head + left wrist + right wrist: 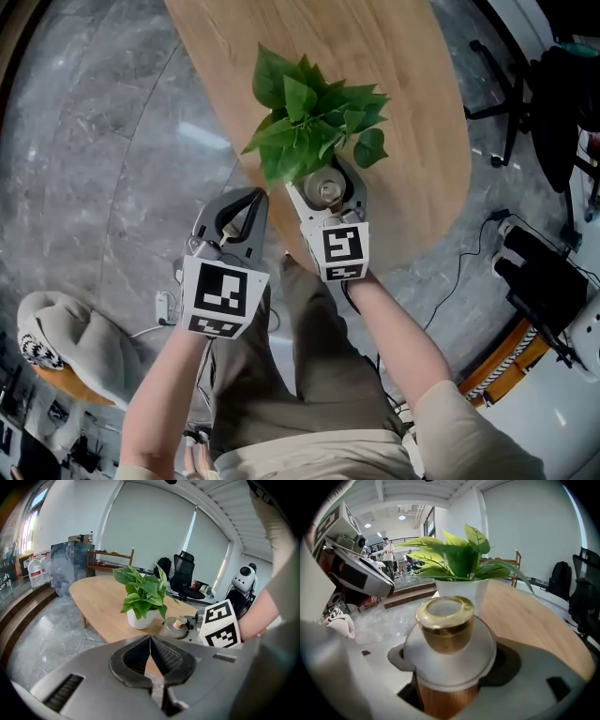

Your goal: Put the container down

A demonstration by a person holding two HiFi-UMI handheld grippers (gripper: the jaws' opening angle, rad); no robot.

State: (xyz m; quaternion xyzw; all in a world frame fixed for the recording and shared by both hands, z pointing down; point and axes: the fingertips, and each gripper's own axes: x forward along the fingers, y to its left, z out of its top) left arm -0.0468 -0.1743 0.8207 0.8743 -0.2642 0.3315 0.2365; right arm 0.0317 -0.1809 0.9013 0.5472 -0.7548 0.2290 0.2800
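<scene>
The container (447, 641) has a gold cap, a frosted white shoulder and an amber body. My right gripper (449, 677) is shut on the body, just in front of the potted plant (454, 555). In the head view the container (327, 192) sits in the right gripper (325, 180) over the near end of the wooden table (403, 66), under the plant's leaves (309, 117). Whether its base touches the table is hidden. My left gripper (254, 198) hangs shut and empty beside it, off the table's edge. The left gripper view shows its jaws (150, 641) pressed together, with the container (176, 626) to their right.
The plant's white pot (139, 618) stands near the table's (93, 597) near end. Office chairs (185, 573) and a white robot (243, 578) stand beyond the table. Water bottles (35, 569) line the left wall. Cables (464, 267) and a grey plush item (66, 337) lie on the marble floor.
</scene>
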